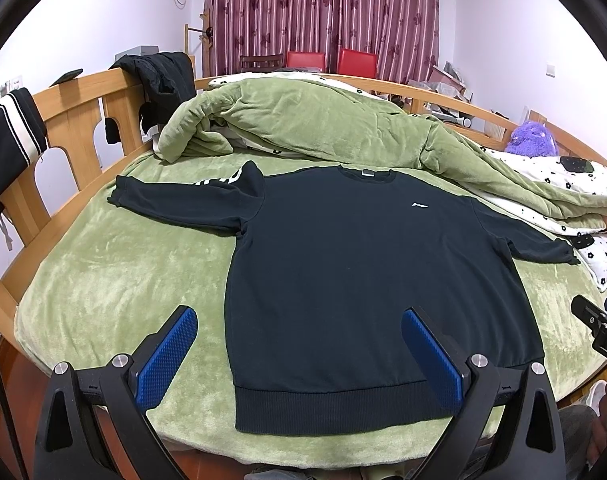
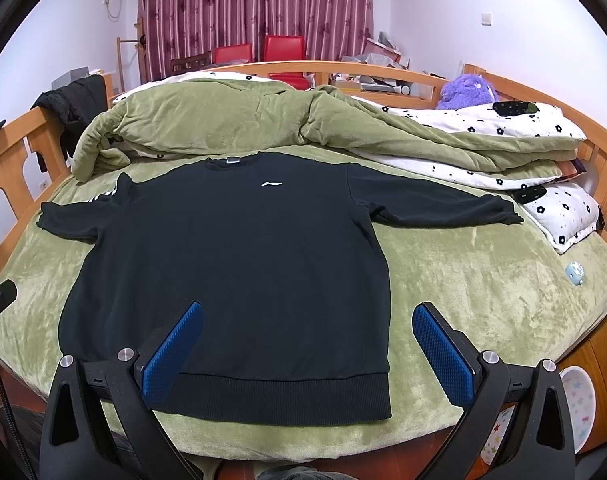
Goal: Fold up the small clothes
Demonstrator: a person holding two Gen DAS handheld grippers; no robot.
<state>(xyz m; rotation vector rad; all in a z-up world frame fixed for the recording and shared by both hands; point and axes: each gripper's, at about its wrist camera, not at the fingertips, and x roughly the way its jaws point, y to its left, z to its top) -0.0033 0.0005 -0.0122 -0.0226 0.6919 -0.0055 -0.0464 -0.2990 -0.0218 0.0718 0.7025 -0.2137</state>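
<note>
sweatshirt: lay flat, front up, on the green blanket; sleeves spread, hem nearest the cameras.
left gripper: jaws wide apart, empty, above the hem's left corner.
right gripper: same, spread and empty, over the right corner.
left sleeve: partly bunched.
risk: pinching blanket pile with the hem would likely drag the bedding; the bunched sleeve could skew the fold.

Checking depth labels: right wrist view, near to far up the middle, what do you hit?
Right hand-held gripper → black sweatshirt on the green bed cover → bunched green quilt → wooden bed rail → red chairs → maroon curtain.
</note>
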